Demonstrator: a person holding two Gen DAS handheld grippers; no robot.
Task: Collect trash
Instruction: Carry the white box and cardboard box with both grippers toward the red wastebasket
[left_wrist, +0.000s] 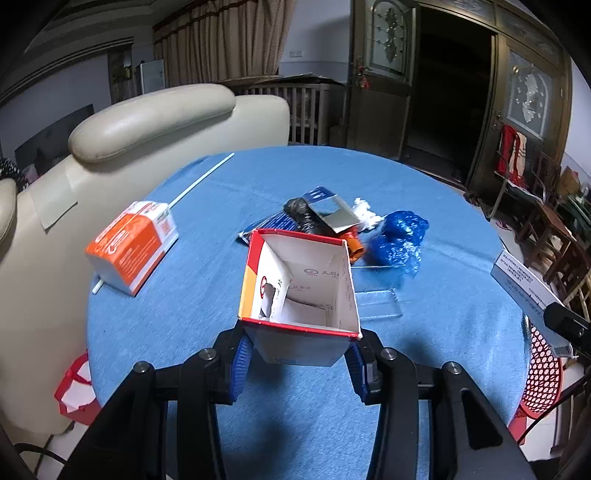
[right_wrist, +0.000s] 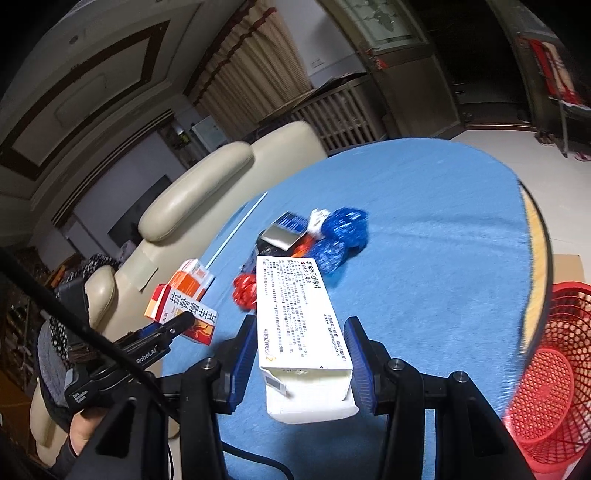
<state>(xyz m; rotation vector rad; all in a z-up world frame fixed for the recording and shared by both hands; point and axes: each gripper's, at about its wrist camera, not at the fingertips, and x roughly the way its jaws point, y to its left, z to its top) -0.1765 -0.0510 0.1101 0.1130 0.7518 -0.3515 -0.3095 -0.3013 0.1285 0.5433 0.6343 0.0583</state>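
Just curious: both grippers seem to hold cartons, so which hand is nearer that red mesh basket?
Right. The right gripper, shut on the white printed carton, has the red mesh basket just beside it.

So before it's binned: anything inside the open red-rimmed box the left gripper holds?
The red-rimmed box looks empty: bare white walls and folded flaps. Its bottom corner behind the flaps is hidden.

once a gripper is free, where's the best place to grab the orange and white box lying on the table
Across its two long side faces, near the middle, coming down from above. The orange and white box lies flat on the blue tablecloth, with clear cloth along both long sides.
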